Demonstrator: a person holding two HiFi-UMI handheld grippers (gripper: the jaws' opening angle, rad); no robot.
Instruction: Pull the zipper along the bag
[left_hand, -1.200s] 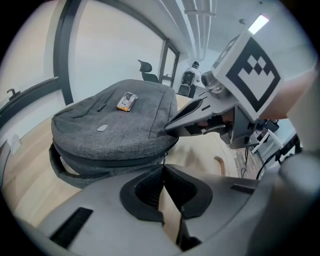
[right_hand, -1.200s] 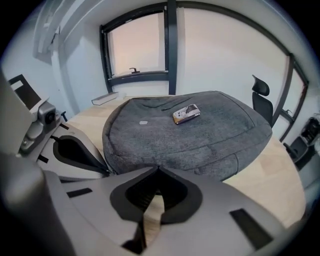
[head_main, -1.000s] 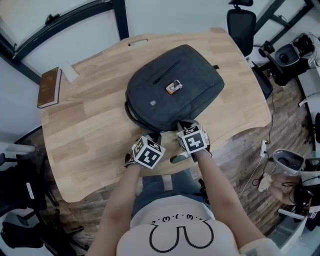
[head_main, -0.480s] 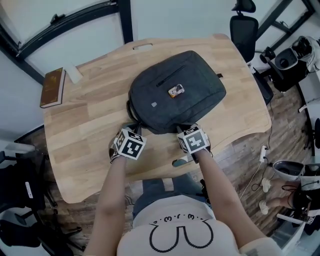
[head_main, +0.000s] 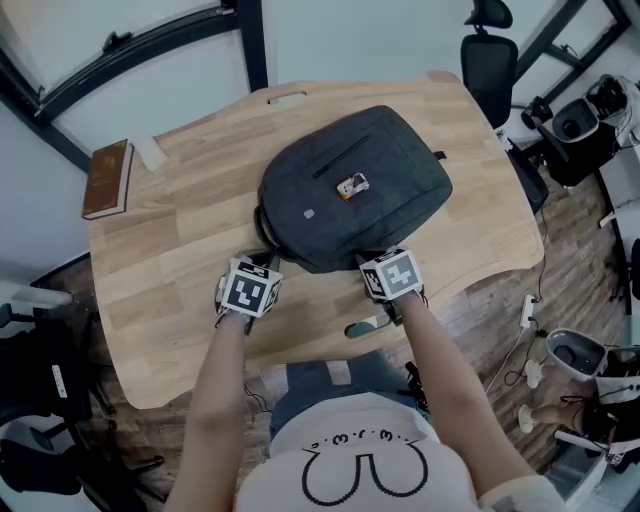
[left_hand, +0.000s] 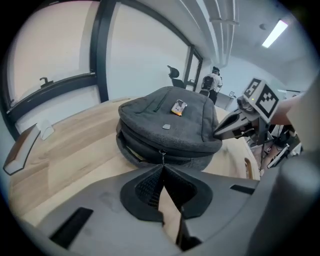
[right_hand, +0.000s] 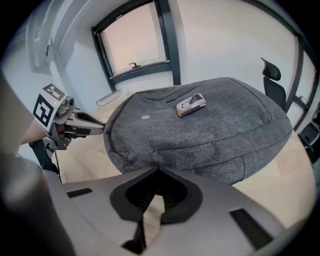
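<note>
Zipper pull (left_hand: 161, 155): small metal tab on the seam that runs round the side wall of the dark grey fabric backpack (head_main: 355, 185), at the backpack's near left corner, and it's right at the tips of the fingers.
Left gripper (left_hand: 162, 169): fingers pinched fully together on that tab, with nothing else between them.
Right gripper (right_hand: 157, 171): fingers closed as well, tips dug into the backpack's near edge toward its right corner. It looks like a pinch of cloth to brace the bag, though I can't tell how much cloth is caught.
Backpack: lying flat on the desk, front panel up, with a small card-like tag (head_main: 350, 185) on top of it.
Handling: soft, slack cloth, and probably light, judging by how flat it sits. It should bunch or slide unless the pull is countered. The tab is tiny and smooth, so slipping out of the fingers is the risk. Hold it by the tab and draw along the seam, not away from it.
Surface: pale wooden desk (head_main: 170, 250), smooth, so little to keep the backpack from skating. A brown book (head_main: 108, 178) lies well apart to the backpack's left.
Room: black office chair (head_main: 487, 55) beyond the backpack's far right corner, dark window frames behind the backpack, wood-plank floor (head_main: 505, 300) to its right.
</note>
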